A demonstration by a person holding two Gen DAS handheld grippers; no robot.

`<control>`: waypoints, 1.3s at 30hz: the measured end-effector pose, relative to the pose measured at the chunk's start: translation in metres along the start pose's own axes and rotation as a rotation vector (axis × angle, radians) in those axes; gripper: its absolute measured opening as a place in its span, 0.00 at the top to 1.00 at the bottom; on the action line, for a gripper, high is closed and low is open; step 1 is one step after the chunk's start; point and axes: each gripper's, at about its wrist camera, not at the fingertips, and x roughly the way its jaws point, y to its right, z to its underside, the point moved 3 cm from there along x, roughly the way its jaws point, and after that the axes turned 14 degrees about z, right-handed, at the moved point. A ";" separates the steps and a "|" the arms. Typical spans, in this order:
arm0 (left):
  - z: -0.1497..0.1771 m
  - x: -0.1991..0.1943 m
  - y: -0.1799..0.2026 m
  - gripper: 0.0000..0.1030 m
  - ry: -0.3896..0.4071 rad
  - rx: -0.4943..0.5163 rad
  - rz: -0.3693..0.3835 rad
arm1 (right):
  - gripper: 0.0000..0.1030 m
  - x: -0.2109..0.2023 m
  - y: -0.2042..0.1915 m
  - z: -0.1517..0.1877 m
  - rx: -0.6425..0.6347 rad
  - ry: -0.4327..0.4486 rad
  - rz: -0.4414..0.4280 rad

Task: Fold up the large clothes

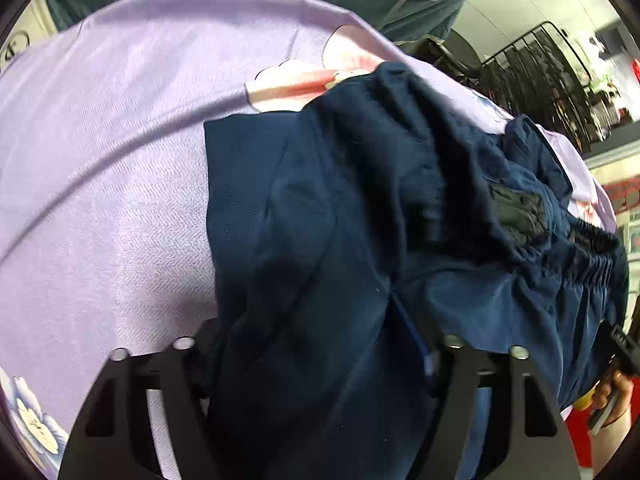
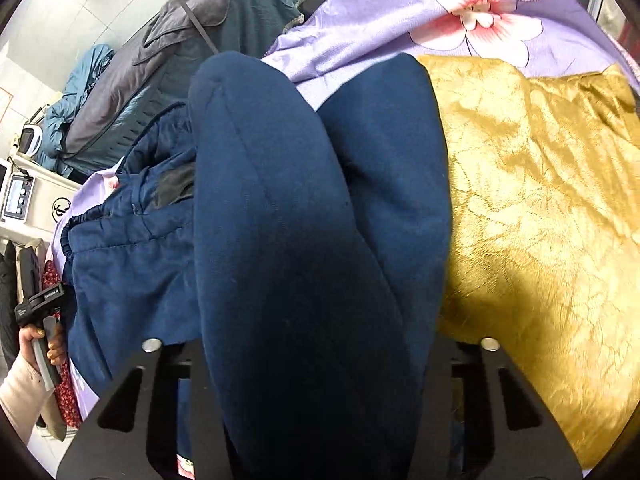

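Note:
Navy trousers (image 1: 360, 200) lie bunched on a lilac flowered sheet (image 1: 100, 140), their elastic waistband (image 1: 592, 272) at the right. My left gripper (image 1: 316, 344) points steeply down, and a thick fold of the navy cloth fills the space between its jaws and hides the tips. In the right wrist view two navy trouser legs (image 2: 280, 200) run up from my right gripper (image 2: 320, 344), whose jaws are closed on that bundle. A hand holding the other gripper's handle (image 2: 38, 300) shows at the left edge.
A golden patterned cloth (image 2: 540, 200) lies on the sheet (image 2: 360, 20) right of the trousers. Teal and grey coats (image 2: 160, 60) are heaped behind the bed. A black wire rack (image 1: 540, 80) stands at the back right, and a white appliance (image 2: 18, 196) at the left.

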 end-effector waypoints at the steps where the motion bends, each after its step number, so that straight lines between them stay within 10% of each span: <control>1: 0.002 -0.003 0.002 0.48 0.004 0.015 -0.003 | 0.64 -0.003 0.001 0.000 0.002 0.005 0.002; 8: 0.024 -0.055 0.026 0.76 0.082 0.082 0.066 | 0.73 -0.054 -0.020 0.017 0.009 0.061 -0.062; 25: 0.077 -0.142 0.131 0.80 0.175 0.274 0.123 | 0.78 -0.186 -0.022 0.069 -0.007 0.214 -0.208; 39: 0.022 -0.015 0.398 0.79 0.018 0.693 0.341 | 0.78 -0.272 0.236 0.075 0.450 0.396 -0.003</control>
